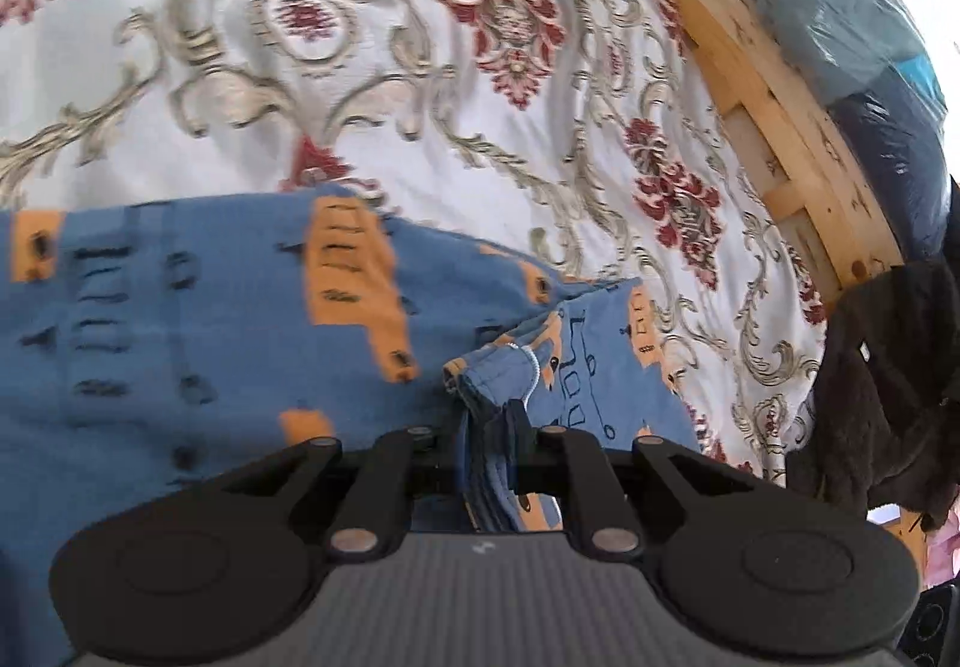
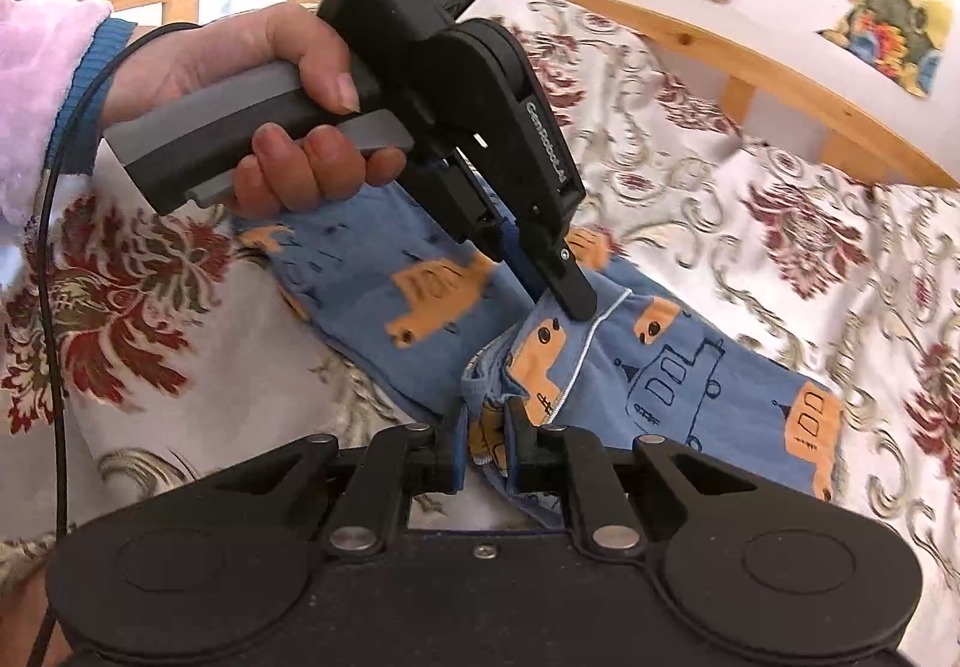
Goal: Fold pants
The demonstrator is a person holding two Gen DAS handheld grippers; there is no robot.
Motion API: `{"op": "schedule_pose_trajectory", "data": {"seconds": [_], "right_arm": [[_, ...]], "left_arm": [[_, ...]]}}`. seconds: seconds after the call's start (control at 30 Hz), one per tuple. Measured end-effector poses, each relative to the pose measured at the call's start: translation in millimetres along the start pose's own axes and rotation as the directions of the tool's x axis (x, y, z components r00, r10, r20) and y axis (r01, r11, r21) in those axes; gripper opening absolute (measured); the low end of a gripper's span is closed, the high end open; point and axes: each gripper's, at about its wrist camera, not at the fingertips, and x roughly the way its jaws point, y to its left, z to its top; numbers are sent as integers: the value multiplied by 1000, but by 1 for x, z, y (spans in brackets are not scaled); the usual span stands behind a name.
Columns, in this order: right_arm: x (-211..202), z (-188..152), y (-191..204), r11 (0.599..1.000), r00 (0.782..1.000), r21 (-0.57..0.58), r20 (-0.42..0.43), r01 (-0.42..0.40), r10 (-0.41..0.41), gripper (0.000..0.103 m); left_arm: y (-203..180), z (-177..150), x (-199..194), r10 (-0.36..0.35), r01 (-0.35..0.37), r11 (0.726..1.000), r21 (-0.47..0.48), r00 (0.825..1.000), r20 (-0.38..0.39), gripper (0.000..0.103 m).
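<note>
Blue cotton pants with orange vehicle print (image 2: pixel 678 385) lie on floral red-and-cream bedspread (image 2: pixel 750 199), bunched near both tools. Right gripper (image 2: pixel 483 457): jaws clamped on gathered fabric edge. Left gripper (image 1: pixel 489 457): jaws likewise pinching layered blue cloth; person's hand (image 2: pixel 282 85) squeezes its handle. Fold looks mid-way: one section doubled over, rest crumpled, flattening and final folds remain. Beyond, wooden bed rail (image 2: pixel 690 49).

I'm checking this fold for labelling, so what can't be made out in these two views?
- Pants: left wrist view, far end cut off by the left edge, print blurred.
- Left claw: right wrist view, fabric hides its lower finger.
- Right claw: fingertips buried in bunched fabric.
- Pants' waistband: indistinguishable in either view.
</note>
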Motion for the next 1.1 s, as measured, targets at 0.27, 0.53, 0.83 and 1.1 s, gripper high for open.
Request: {"op": "schedule_pose_trajectory", "data": {"seconds": [0.27, 0.53, 0.83, 1.1], "right_arm": [[14, 11, 18, 999, 999, -30, -13, -30, 30, 13], [25, 12, 25, 999, 999, -36, -38, -32, 31, 19], [-3, 14, -23, 999, 1000, -35, -15, -1, 1, 50], [47, 29, -108, 999, 998, 30, -62, 13, -11, 57]], "left_arm": [[27, -7, -13, -8, 9, 999, -42, 1000, 24, 13], [37, -7, -14, -1, 3, 999, -52, 1000, 30, 16], [18, -36, -63, 50, -34, 995, -90, 983, 179, 43], [-18, -95, -47, -116, 124, 992, -24, 969, 216, 47]]}}
